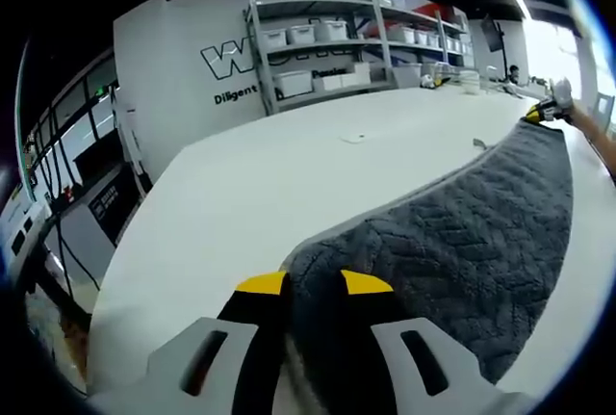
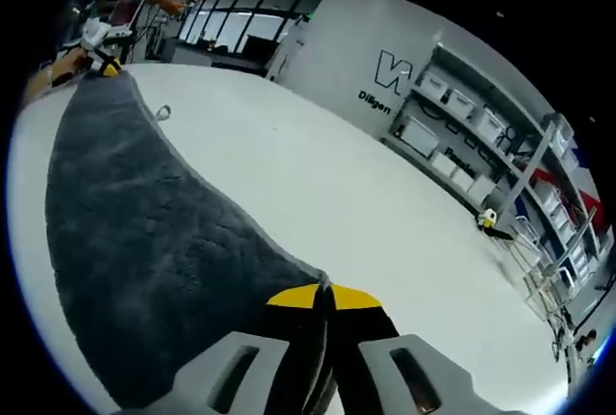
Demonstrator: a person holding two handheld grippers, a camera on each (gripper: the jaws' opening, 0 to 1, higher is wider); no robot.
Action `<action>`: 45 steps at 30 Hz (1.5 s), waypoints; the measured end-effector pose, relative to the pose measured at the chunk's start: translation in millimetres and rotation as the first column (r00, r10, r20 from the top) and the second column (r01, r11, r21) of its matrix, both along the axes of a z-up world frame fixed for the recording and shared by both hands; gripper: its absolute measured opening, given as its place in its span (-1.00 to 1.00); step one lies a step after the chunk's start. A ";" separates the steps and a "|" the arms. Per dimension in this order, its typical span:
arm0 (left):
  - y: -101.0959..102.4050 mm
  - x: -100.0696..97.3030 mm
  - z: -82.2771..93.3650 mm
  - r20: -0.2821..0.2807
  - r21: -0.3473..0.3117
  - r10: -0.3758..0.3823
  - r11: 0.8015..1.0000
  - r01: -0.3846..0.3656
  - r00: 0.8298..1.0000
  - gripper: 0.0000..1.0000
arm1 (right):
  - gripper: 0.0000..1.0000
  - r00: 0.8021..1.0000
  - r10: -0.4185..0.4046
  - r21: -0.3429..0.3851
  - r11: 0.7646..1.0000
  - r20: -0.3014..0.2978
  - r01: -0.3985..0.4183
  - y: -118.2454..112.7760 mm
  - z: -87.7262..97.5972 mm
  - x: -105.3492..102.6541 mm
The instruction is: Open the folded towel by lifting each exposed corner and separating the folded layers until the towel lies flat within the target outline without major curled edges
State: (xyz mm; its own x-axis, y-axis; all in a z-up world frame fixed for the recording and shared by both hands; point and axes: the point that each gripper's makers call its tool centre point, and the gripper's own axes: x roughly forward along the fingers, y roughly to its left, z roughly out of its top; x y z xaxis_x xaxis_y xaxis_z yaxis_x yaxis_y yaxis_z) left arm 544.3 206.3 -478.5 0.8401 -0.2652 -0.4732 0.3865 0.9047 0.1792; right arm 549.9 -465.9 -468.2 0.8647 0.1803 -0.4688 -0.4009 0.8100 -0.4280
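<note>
The grey towel (image 1: 462,232) stretches across the white desk (image 1: 250,184), each end corner pinched: the left gripper (image 1: 314,285) clamps one, the right gripper (image 2: 321,297) the other. To finish well, I would keep even tension, lower both corners together, and release only once the edge lies uncurled.

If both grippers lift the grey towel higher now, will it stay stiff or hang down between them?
Probably it hangs down: the grey towel is thick, soft pile, draping between the left gripper and right gripper. Its textured surface looks unlikely to slip from the jaws. Being long, it may drag on the white table.
</note>
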 end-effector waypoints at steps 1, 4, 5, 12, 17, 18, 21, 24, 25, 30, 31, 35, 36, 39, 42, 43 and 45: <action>0.5 0.6 0.2 0.000 -0.002 0.000 1.000 0.000 1.000 -0.62 | -1.00 1.000 0.002 0.011 1.000 0.005 -0.002 0.8 1.9 -0.1; 0.9 -0.3 0.4 0.000 -0.005 0.000 1.000 0.000 1.000 -0.61 | -1.00 1.000 0.004 0.023 1.000 0.015 -0.004 2.2 5.2 -0.4; 0.8 -0.4 0.6 -0.001 -0.005 -0.001 1.000 0.001 1.000 -0.62 | -1.00 1.000 0.005 0.021 1.000 0.017 -0.005 2.0 5.7 -0.2; -2.4 2.5 5.6 0.032 0.019 -0.017 1.000 0.016 0.999 -0.84 | -1.00 1.000 0.013 0.026 1.000 0.026 -0.014 5.0 9.8 -3.9; -3.1 4.3 -1.1 0.013 0.022 -0.022 1.000 0.022 1.000 -0.92 | -1.00 0.999 0.014 0.039 0.999 0.033 -0.016 6.3 12.6 -5.3; -3.7 4.1 -0.9 0.015 0.018 -0.024 1.000 0.023 1.000 -0.93 | -1.00 0.999 0.014 0.041 0.999 0.035 -0.016 6.7 13.1 -6.4; -3.3 3.6 -0.2 0.025 0.018 -0.022 1.000 0.021 0.999 -0.95 | -1.00 0.999 0.016 0.053 0.998 0.046 -0.018 7.7 16.2 -9.4; -2.7 1.9 5.2 0.047 0.008 -0.015 1.000 0.014 0.999 -0.95 | -1.00 0.998 0.017 0.062 0.998 0.054 -0.020 9.1 19.1 -12.5; -3.1 1.5 8.5 0.061 0.001 -0.013 1.000 0.013 0.998 -0.95 | -1.00 0.998 0.018 0.067 0.998 0.058 -0.021 9.8 20.3 -13.8; -5.9 -5.6 27.7 0.131 -0.017 -0.009 1.000 0.012 0.991 -0.96 | -1.00 0.996 0.018 0.089 0.996 0.090 -0.026 11.8 28.7 -23.5; -6.8 -8.2 30.7 0.138 -0.020 -0.012 1.000 0.015 0.990 -0.96 | -1.00 0.995 0.017 0.095 0.995 0.099 -0.026 11.1 30.6 -25.7; -10.8 -21.9 46.2 0.189 -0.043 -0.022 0.999 0.031 0.982 -0.96 | -1.00 0.990 0.015 0.121 0.992 0.137 -0.032 9.6 37.5 -43.0; -11.4 -25.4 49.3 0.201 -0.044 -0.024 0.998 0.034 0.979 -0.96 | -1.00 0.989 0.018 0.133 0.990 0.147 -0.038 10.1 40.1 -46.9; -12.9 -37.2 55.7 0.226 -0.059 -0.026 0.997 0.041 0.974 -0.96 | -1.00 0.986 0.022 0.137 0.990 0.166 -0.045 10.1 45.8 -59.5; -17.3 -48.5 57.3 0.235 -0.085 -0.041 0.994 0.063 0.971 -0.96 | -1.00 0.984 0.025 0.139 0.989 0.178 -0.050 9.4 47.5 -70.9; -20.1 -53.0 57.0 0.235 -0.094 -0.055 0.992 0.079 0.970 -0.96 | -1.00 0.983 0.030 0.151 0.987 0.182 -0.058 10.3 47.8 -75.1; -23.9 -63.2 57.1 0.243 -0.105 -0.069 0.990 0.097 0.968 -0.96 | -1.00 0.982 0.041 0.170 0.983 0.184 -0.072 11.9 46.5 -83.7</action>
State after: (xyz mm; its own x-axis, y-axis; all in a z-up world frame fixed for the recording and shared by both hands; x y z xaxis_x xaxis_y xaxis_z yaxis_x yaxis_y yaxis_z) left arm 481.1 182.4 -421.4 0.8977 -0.3793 -0.2243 0.4197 0.8912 0.1723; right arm 466.2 -453.9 -421.7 0.9176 0.2967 -0.2646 -0.3781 0.8569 -0.3504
